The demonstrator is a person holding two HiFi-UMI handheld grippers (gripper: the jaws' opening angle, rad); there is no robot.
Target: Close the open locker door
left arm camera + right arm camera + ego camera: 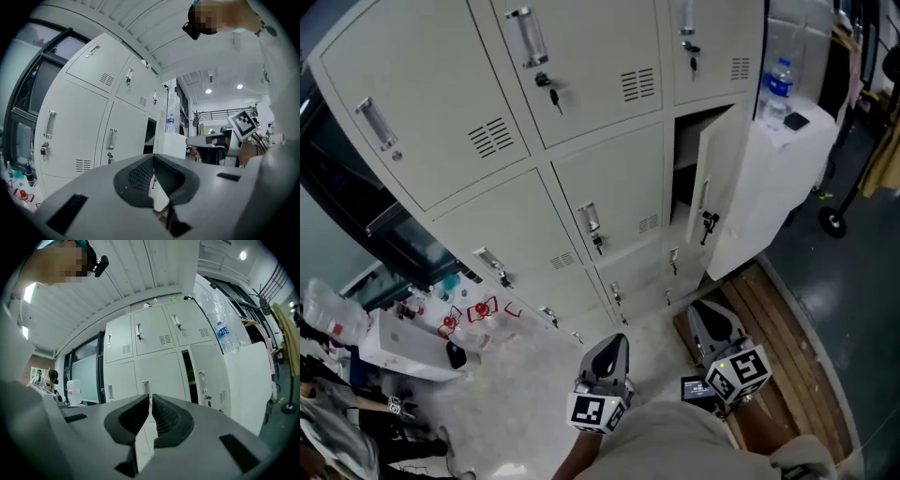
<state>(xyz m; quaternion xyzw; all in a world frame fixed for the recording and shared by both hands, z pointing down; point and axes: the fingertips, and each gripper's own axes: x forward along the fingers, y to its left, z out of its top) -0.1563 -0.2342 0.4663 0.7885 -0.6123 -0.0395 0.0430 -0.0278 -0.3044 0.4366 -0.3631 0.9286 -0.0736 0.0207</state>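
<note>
The bank of pale lockers [581, 169] fills the upper part of the head view, and the open locker door [717, 183] belongs to the right-hand column, one compartment below the top one. It stands swung outward on its right side, leaving a dark opening [689, 141] to its left, with its handle and a hanging key [709, 225] showing on its face. The door's outer face lies just beside a white cabinet [787, 178], on whose top stand a clear water bottle [776, 89] and a small dark object [796, 121]. The left gripper [617, 339] and the right gripper [703, 311] are both held low near the person's body, side by side, pointing at the lockers' lower rows and well apart from the door. In the left gripper view the jaws meet at their tips with nothing between them; in the right gripper view the ribbed pads [161, 416] stand together but for a thin slit, also empty. Wooden planks [783, 314] lie on the floor under the right gripper, and clutter with a white box [398, 347] sits at the far left.
</note>
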